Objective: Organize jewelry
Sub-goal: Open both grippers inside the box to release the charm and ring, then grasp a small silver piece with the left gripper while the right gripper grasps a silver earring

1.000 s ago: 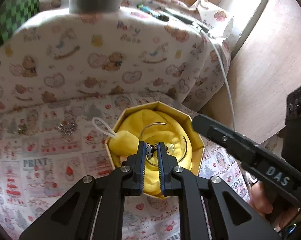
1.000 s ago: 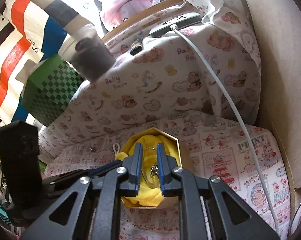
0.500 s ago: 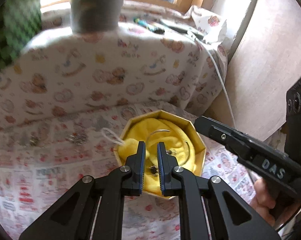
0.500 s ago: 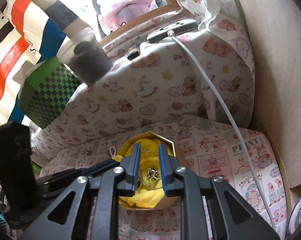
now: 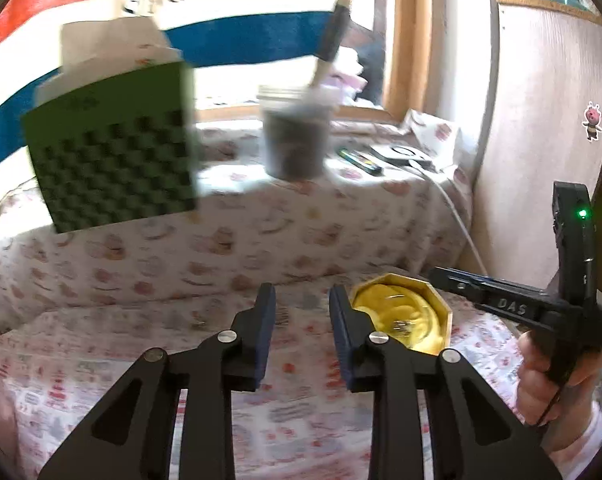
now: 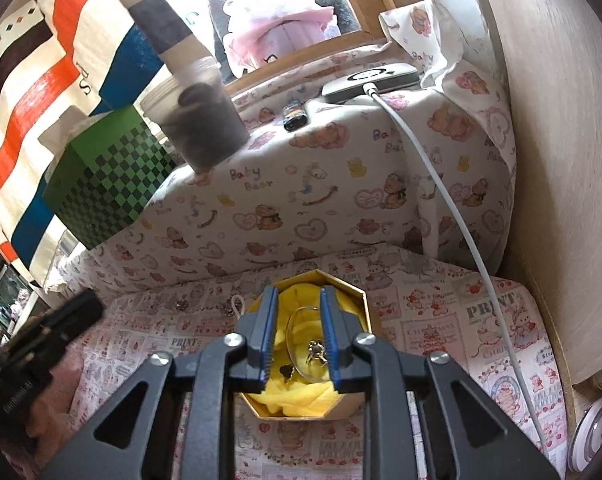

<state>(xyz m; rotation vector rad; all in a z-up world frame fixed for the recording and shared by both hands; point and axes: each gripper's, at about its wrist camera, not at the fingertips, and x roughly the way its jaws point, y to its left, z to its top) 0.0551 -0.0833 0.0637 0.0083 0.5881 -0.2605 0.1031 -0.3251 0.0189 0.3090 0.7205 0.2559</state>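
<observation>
A gold octagonal box (image 6: 363, 304) lined with yellow cloth (image 6: 301, 398) sits on the printed cloth; it also shows in the left wrist view (image 5: 441, 308). Inside lie a thin silver hoop (image 6: 291, 326), a small charm (image 6: 316, 354) and a dark heart piece (image 6: 286, 371). My right gripper (image 6: 298, 312) is open, its jaws above the box, holding nothing. My left gripper (image 5: 299, 300) is open and empty, left of the box and raised. Two small jewelry pieces (image 6: 180, 303) lie on the cloth left of the box.
A padded ledge (image 6: 341, 184) behind carries a green checkered box (image 6: 109, 188), a plastic cup (image 6: 201, 120), a lighter (image 6: 293, 112) and a charger (image 6: 373, 76) with a white cable (image 6: 441, 184). A wooden panel (image 6: 561, 160) stands right.
My left gripper opened, released the piece into the box, and pulled up and to the left. My right gripper opened wider and stayed over the box.
</observation>
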